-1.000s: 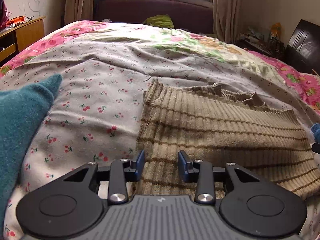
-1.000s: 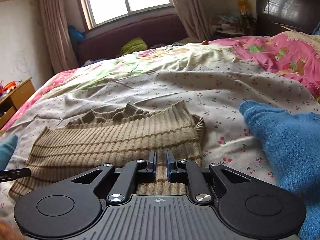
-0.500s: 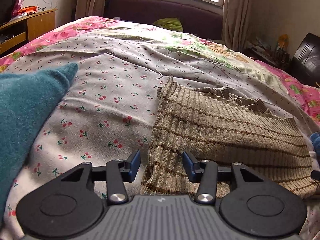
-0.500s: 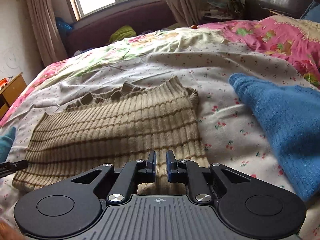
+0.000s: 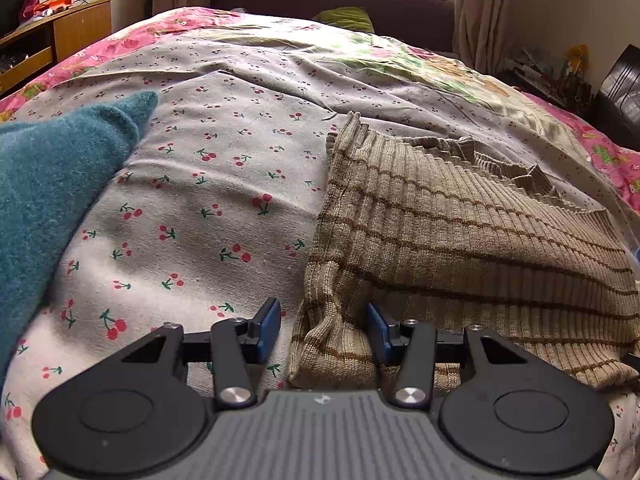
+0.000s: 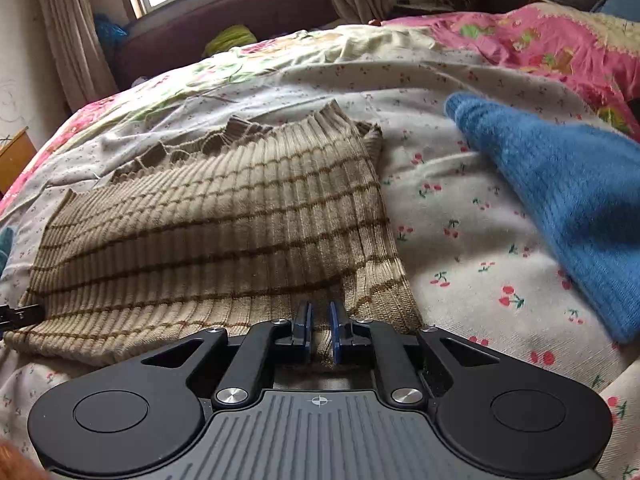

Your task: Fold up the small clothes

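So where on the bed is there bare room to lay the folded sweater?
One bare stretch of cherry-print sheet lies between the teal knit and the striped sweater. Another lies between the sweater's other edge and the blue knit. The sheet beyond the sweater's collar is also bare. The near edge is crowded: both tools sit at the hem.

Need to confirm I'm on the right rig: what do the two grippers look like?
Both match: the left gripper and right gripper have black linkage arms, silver pivot screws, blue pads on the fingers, round black side discs and a ribbed grey body. No cables or sleeves show.
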Demonstrator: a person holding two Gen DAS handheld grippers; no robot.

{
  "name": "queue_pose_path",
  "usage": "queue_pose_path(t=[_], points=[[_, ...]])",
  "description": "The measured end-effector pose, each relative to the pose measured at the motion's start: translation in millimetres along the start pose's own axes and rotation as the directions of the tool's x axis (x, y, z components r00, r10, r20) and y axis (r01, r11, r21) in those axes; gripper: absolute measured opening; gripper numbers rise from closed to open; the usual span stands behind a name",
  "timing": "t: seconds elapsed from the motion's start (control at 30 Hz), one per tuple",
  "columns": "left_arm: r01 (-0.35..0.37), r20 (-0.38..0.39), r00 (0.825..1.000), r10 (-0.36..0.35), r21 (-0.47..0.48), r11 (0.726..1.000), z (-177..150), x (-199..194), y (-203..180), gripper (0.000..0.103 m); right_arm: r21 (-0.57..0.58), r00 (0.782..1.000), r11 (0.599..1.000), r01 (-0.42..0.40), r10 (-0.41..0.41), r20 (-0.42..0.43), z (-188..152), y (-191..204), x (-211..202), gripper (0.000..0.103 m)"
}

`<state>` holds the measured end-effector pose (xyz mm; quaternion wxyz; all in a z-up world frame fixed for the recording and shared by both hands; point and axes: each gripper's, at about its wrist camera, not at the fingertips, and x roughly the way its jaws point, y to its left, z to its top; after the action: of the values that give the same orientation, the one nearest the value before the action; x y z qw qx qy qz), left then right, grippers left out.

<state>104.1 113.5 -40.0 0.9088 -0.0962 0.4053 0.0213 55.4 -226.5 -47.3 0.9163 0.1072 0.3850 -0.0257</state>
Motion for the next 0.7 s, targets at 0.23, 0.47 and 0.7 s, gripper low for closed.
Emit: queue_pose_path(t=[0.23, 0.47, 0.7], points=[[-0.038, 0.017, 0.999, 0.038, 0.038, 0.999, -3.4, -4.3, -7.8, 0.059, 0.01, 0.997, 0.999, -0.032, 0.031, 0.065, -1.5, -1.9, -13.0, 0.012], [-0.029, 0.028, 0.999, 0.029, 0.006, 1.0, -5.7, -11.0, -4.9, 0.059, -0.018, 0.998, 0.998, -0.059, 0.06, 0.037, -3.4, 2.7, -5.3, 0.013], [-0.032, 0.034, 0.999, 0.032, 0.005, 0.999, -8.5, -12.8, -7.1, 0.059, 0.021, 0.994, 0.996, -0.092, 0.091, 0.055, -3.5, -2.7, -9.3, 0.014]])
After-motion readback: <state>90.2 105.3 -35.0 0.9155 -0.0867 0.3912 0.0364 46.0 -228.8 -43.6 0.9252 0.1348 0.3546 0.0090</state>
